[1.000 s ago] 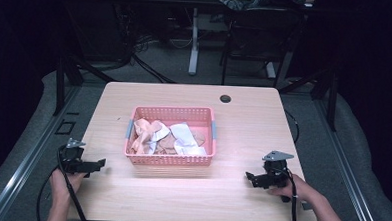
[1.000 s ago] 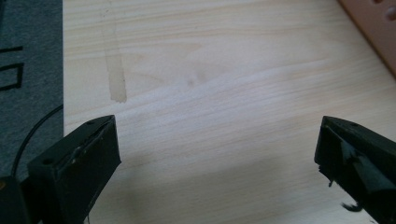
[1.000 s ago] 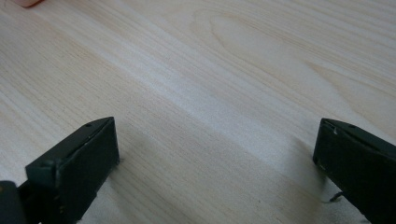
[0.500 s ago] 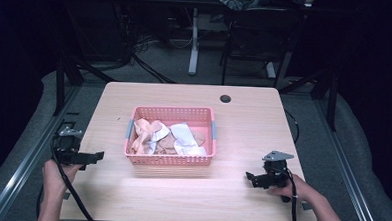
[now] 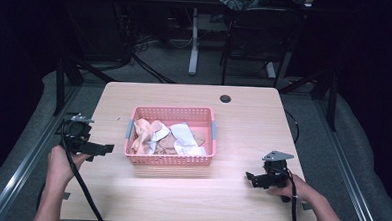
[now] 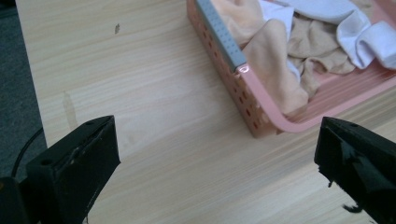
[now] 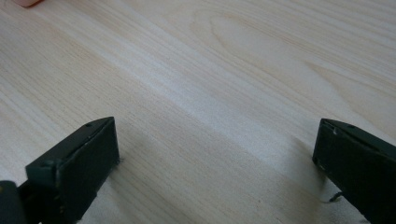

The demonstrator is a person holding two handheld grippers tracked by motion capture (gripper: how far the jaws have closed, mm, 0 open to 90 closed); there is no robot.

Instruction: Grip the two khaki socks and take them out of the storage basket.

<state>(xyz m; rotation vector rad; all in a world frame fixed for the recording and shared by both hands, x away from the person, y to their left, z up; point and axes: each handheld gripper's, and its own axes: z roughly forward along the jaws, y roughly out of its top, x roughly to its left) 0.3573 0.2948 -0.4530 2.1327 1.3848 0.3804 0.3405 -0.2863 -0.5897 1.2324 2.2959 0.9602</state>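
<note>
In the left gripper view the pink basket (image 6: 261,100) is cut off by the top and right edges, so its far rim and most of the cloths (image 6: 299,46) in it lie out of frame, and what lies under the heaped cloths is hidden. In the right gripper view a pink sliver (image 7: 28,2) at the top edge is too small to identify. In the high view the small dark round thing (image 5: 225,98) on the desk (image 5: 180,200) is too small to tell, and the single cloths blur together.
</note>
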